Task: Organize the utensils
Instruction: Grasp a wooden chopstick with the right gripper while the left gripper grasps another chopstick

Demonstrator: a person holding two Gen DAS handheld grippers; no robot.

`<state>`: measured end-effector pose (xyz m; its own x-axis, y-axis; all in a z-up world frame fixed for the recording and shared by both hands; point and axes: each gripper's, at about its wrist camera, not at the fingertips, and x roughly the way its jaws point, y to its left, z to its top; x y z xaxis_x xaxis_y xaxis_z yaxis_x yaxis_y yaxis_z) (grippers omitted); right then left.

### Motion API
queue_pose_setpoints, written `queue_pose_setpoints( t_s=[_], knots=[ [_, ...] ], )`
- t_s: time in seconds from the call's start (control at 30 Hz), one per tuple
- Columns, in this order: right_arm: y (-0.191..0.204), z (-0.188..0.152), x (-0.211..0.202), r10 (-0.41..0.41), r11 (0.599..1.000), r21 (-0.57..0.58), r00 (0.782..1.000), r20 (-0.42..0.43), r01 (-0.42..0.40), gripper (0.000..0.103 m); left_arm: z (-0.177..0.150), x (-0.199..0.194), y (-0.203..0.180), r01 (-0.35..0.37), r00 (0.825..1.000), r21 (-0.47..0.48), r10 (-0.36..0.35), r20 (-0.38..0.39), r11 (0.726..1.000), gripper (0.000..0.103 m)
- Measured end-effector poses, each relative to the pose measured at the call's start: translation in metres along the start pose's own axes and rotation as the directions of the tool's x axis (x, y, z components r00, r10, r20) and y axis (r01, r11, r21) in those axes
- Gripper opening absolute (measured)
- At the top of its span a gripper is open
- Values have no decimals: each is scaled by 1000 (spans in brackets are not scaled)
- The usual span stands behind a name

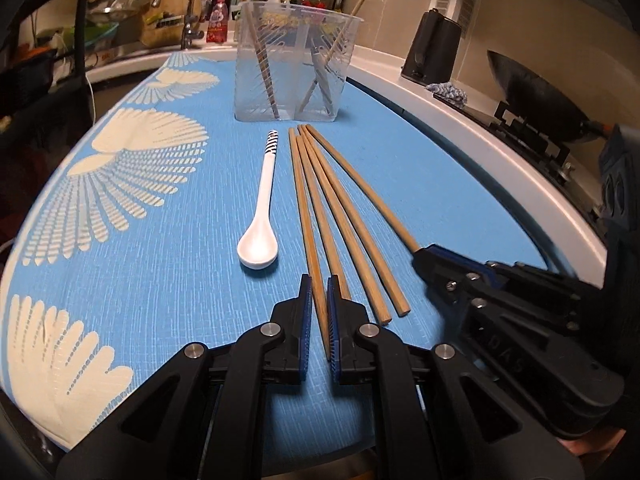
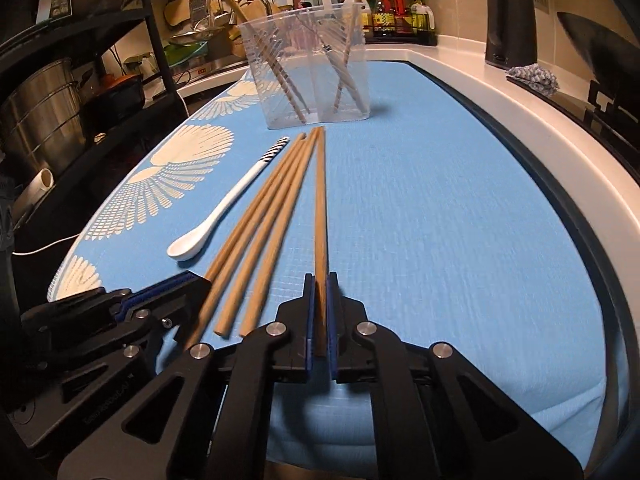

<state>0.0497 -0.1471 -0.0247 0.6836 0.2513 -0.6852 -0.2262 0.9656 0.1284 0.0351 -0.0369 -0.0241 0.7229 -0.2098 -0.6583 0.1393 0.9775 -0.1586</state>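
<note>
On the blue cloth (image 1: 168, 240) spread over the counter (image 1: 460, 128), four wooden chopsticks fan out from a shared point just in front of a clear plastic holder (image 1: 296, 64). The left tool (image 1: 319, 312) is clenched on the near end of the leftmost chopstick (image 1: 306, 216), which runs between its blue-padded fingers (image 1: 306, 308) and lies along the cloth. The right tool (image 2: 320, 312) is likewise clenched on the rightmost chopstick (image 2: 321, 200), the stick sitting straight in the narrow gap between its pads; from the left wrist view this same stick (image 1: 360, 188) ends under the right tool's tip at the right side of the fan. The two middle chopsticks (image 1: 344, 232) lie loose on the cloth between the held ones, their near ends free and close together.

A white spoon (image 1: 260, 216) with a black-striped handle tip rests just left of the chopsticks, bowl toward the cameras and handle pointing at the holder. The holder stands upright at the far end of the cloth, split into compartments, with several chopsticks and a striped-handled utensil leaning inside. Behind it are a faucet (image 1: 180, 4), a spice rack (image 2: 384, 8), a black kettle (image 1: 434, 48) and a dark wok (image 1: 548, 92) on the stove.
</note>
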Motion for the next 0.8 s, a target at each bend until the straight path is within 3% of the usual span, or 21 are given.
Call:
queue_pose_setpoints(
  t_s=[0.17,0.4,0.8],
  knots=[
    [-22,-2,-5,-42,999,25,999,26,41,6,0,3,-9,-70,997,78,68,31,995,8],
    [-33,-6,-8,-87,996,-11,993,74,88,7,0,0,3,-87,995,39,85,50,995,8],
    [-27,-8,-6,-105,993,-37,989,101,109,7,1,6,-6,-119,991,75,114,76,990,8]
  ],
)
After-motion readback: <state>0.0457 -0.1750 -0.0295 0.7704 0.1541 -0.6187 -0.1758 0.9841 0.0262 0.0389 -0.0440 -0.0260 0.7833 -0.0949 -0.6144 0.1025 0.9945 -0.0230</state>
